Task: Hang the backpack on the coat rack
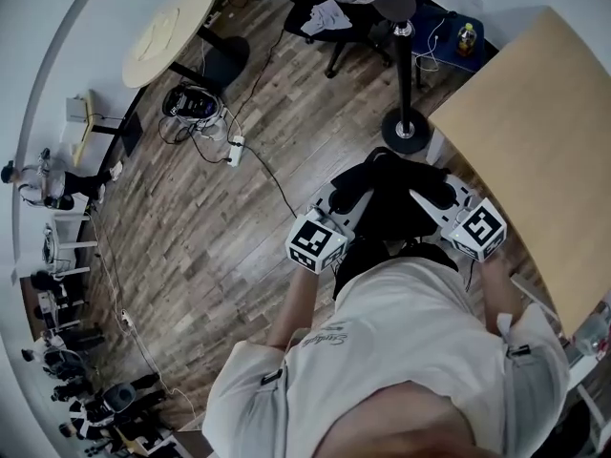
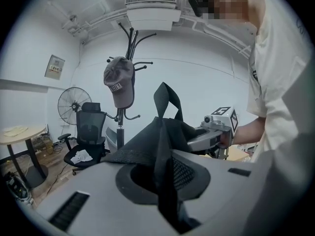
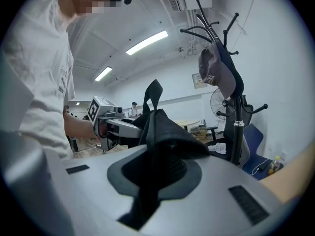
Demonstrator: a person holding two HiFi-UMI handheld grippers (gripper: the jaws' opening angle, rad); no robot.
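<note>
We judge the task to be at its carry stage: the backpack is lifted and gripped, but not yet hung.

1. The coat rack (image 2: 129,48) stands upright on the wooden floor (image 1: 239,208), its base close to a corner of the desk (image 1: 535,132). In the head view it lies ahead of the load and apart from it. No part of the backpack touches it.
2. The backpack (image 1: 393,208) hangs in the air in front of the person, between the two grippers and clear of floor and desk.
3. The left gripper (image 2: 165,173) has its jaws drawn narrow and clamped on black backpack fabric, which runs down through the slot between them.
4. The right gripper (image 3: 157,173) does the same on the opposite side, with the fabric bunched over its jaws. The two grippers face each other across the load.
5. A grey cap (image 2: 119,85) occupies one lower hook. The upper prongs (image 3: 231,21) show bare.
6. The carry loop (image 2: 166,100) stands upright above the fabric, between the grippers, and neither gripper holds it.

What remains, in our judgement: close the gap to the rack, raise the load, and pass the loop over a free prong before either grip is released
</note>
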